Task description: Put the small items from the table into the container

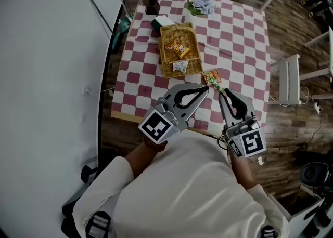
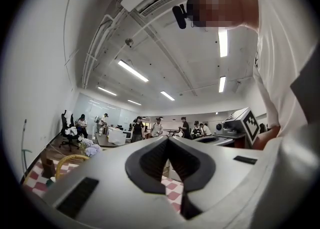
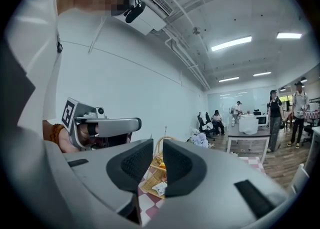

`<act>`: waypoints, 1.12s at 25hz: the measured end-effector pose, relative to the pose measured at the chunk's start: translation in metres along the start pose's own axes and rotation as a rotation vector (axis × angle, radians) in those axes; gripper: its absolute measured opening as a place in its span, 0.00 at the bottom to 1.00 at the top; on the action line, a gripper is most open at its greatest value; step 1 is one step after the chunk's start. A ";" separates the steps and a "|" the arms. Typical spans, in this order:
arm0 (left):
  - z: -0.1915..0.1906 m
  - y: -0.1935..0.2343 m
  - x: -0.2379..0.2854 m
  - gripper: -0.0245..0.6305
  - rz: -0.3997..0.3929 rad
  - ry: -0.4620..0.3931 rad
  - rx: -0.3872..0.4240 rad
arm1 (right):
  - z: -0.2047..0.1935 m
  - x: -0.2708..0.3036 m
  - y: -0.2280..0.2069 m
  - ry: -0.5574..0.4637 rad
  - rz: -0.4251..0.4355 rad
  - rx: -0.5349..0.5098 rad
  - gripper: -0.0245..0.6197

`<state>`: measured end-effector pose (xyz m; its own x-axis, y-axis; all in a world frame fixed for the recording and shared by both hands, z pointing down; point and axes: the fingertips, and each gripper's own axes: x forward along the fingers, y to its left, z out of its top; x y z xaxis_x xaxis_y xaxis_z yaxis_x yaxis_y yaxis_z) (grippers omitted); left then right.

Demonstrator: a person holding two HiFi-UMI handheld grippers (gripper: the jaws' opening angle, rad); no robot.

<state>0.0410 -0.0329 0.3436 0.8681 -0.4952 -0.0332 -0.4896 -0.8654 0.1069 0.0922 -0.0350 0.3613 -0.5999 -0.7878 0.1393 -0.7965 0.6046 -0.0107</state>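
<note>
A wicker basket (image 1: 167,65) stands mid-table on the red-and-white checked cloth, with an orange snack packet (image 1: 178,49) and a white packet (image 1: 180,66) inside. A green-and-orange packet (image 1: 212,78) lies on the cloth right of the basket. My left gripper (image 1: 206,88) hangs above the table near the basket's near right corner, its jaws meeting at the tips and empty. My right gripper (image 1: 219,94) hovers just short of that packet, with a narrow empty gap between its pads. Through that gap the right gripper view shows the basket (image 3: 150,180).
A vase of pale flowers (image 1: 200,2), a dark box (image 1: 152,5) and a white-and-green box (image 1: 162,22) stand at the table's far end. A white chair (image 1: 291,81) is to the right and a white wall (image 1: 47,65) to the left. People stand around desks in the background.
</note>
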 end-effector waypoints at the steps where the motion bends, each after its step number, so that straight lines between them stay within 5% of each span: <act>1: -0.001 0.001 0.000 0.07 0.000 -0.001 -0.002 | -0.001 0.000 -0.001 0.002 -0.004 -0.002 0.16; 8: -0.032 0.015 0.015 0.07 0.016 0.046 -0.020 | -0.044 0.008 -0.025 0.104 -0.041 -0.028 0.17; 13: -0.081 0.035 0.035 0.07 0.015 0.075 0.017 | -0.113 0.017 -0.052 0.262 -0.068 -0.040 0.17; 28: -0.258 0.066 0.079 0.08 -0.012 0.345 -0.081 | -0.336 0.051 -0.095 0.762 -0.006 -0.074 0.18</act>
<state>0.0988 -0.1096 0.6045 0.8570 -0.4180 0.3015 -0.4831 -0.8553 0.1872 0.1628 -0.0933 0.7019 -0.3564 -0.5085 0.7838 -0.7761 0.6282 0.0547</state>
